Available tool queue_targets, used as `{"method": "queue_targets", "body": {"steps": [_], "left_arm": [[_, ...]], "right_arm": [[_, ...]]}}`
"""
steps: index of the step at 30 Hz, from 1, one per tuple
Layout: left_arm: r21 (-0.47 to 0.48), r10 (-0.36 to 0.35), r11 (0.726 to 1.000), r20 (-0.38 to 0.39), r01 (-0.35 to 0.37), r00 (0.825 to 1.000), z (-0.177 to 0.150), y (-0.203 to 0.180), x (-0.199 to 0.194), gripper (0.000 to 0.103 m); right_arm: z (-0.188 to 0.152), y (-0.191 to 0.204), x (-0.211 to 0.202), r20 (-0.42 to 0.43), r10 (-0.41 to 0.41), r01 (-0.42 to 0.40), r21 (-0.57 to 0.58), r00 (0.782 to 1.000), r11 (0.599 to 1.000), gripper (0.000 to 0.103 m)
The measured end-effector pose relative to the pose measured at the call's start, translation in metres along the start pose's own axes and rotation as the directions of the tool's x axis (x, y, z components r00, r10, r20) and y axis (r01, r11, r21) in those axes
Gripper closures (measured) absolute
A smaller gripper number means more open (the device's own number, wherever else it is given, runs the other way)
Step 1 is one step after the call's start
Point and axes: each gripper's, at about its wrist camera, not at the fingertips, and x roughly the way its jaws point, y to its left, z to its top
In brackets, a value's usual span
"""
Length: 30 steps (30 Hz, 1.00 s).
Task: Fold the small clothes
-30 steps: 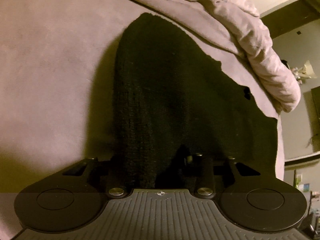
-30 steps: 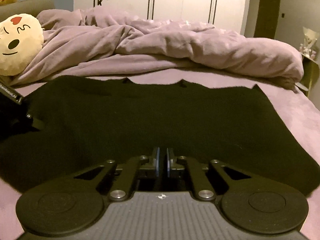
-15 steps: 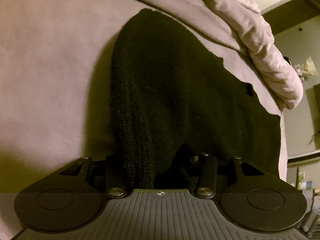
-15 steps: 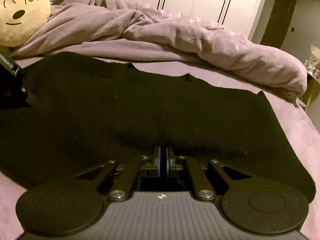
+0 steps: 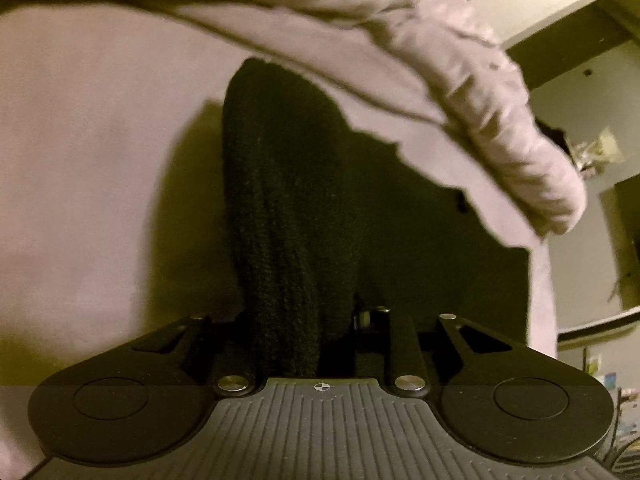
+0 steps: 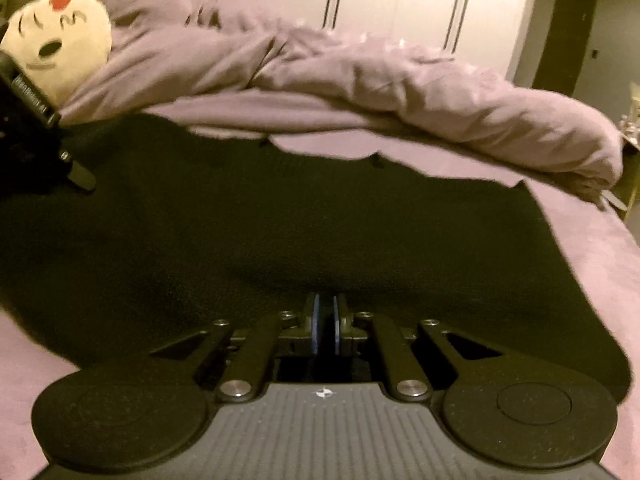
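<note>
A black knit garment lies spread on the purple bed sheet. My right gripper is shut on its near edge, blue pads pressed close with the cloth between them. In the left wrist view the same garment hangs bunched from my left gripper, which is shut on its end; the cloth hides the fingertips. The left gripper also shows at the left edge of the right wrist view, over the garment's left end.
A rumpled purple duvet lies along the far side of the bed. A cream face pillow sits at the far left. White wardrobe doors stand behind. A small side stand is at the bed's right.
Both grippers have moved toward the far side of the bed, lifting the garment's near edge with them. The duvet now looks closer in both views. Both grips are unchanged.
</note>
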Motion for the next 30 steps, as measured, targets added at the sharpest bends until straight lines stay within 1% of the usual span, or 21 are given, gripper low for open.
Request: {"method": "queue_targets", "body": {"steps": [3,5,8,10,12,15,17,19,22,23,24,25,26,28,30], "left_arm": [[-0.029,0.01,1.0,0.037,-0.009,0.999,-0.004,-0.031,-0.012,0.077],[-0.045,0.005,0.999,0.062,-0.002,0.998,-0.01,-0.057,-0.018,0.077],[0.015,0.02,1.0,0.095,-0.022,0.995,-0.023,-0.107,-0.018,0.077],[0.049,0.008,0.999,0.098,-0.013,0.995,-0.035,-0.14,-0.009,0.077],[0.092,-0.009,0.996,0.096,0.0,0.995,-0.048,-0.171,0.007,0.077],[0.134,0.018,0.991,0.083,-0.029,0.996,-0.07,-0.207,0.04,0.077],[0.18,0.069,0.98,0.086,-0.084,0.994,-0.088,-0.227,0.068,0.077],[0.235,0.127,0.961,0.1,-0.148,0.987,-0.105,-0.239,0.093,0.076],[0.302,0.182,0.929,0.135,-0.216,0.974,-0.127,-0.248,0.12,0.067],[0.319,0.187,0.921,0.144,-0.224,0.972,-0.132,-0.251,0.122,0.059],[0.337,0.173,0.916,0.154,-0.216,0.973,-0.135,-0.255,0.12,0.047],[0.363,0.147,0.911,0.154,-0.195,0.977,-0.139,-0.261,0.114,0.039],[0.389,0.113,0.907,0.141,-0.16,0.984,-0.142,-0.265,0.106,0.033],[0.403,0.051,0.91,0.12,-0.096,0.991,-0.146,-0.267,0.084,0.034],[0.38,0.003,0.924,0.119,-0.048,0.993,-0.147,-0.262,0.057,0.032]], "right_arm": [[-0.004,-0.016,-0.021,0.033,-0.011,0.009,0.051,0.999,0.999,0.095],[-0.008,-0.028,-0.034,0.043,-0.025,0.022,0.076,0.999,0.997,0.094],[-0.015,-0.051,-0.046,0.036,-0.037,0.032,0.118,0.999,0.993,0.091],[-0.019,-0.068,-0.054,0.032,-0.051,0.046,0.143,0.998,0.989,0.09],[-0.023,-0.084,-0.061,0.028,-0.071,0.066,0.154,0.997,0.986,0.09],[-0.031,-0.108,-0.067,0.011,-0.087,0.083,0.17,0.996,0.982,0.089],[-0.034,-0.12,-0.07,0.004,-0.092,0.089,0.179,0.996,0.98,0.088],[-0.04,-0.132,-0.074,-0.004,-0.099,0.098,0.175,0.995,0.98,0.088],[-0.047,-0.146,-0.076,-0.023,-0.101,0.104,0.181,0.995,0.978,0.086],[-0.05,-0.151,-0.076,-0.034,-0.101,0.106,0.185,0.994,0.977,0.086],[-0.052,-0.154,-0.076,-0.041,-0.101,0.107,0.189,0.994,0.976,0.086],[-0.054,-0.157,-0.075,-0.045,-0.1,0.106,0.191,0.994,0.976,0.086],[-0.055,-0.159,-0.075,-0.05,-0.099,0.107,0.194,0.994,0.975,0.085],[-0.057,-0.161,-0.074,-0.061,-0.095,0.106,0.202,0.994,0.974,0.085],[-0.057,-0.161,-0.073,-0.063,-0.087,0.099,0.211,0.994,0.973,0.084]]}}
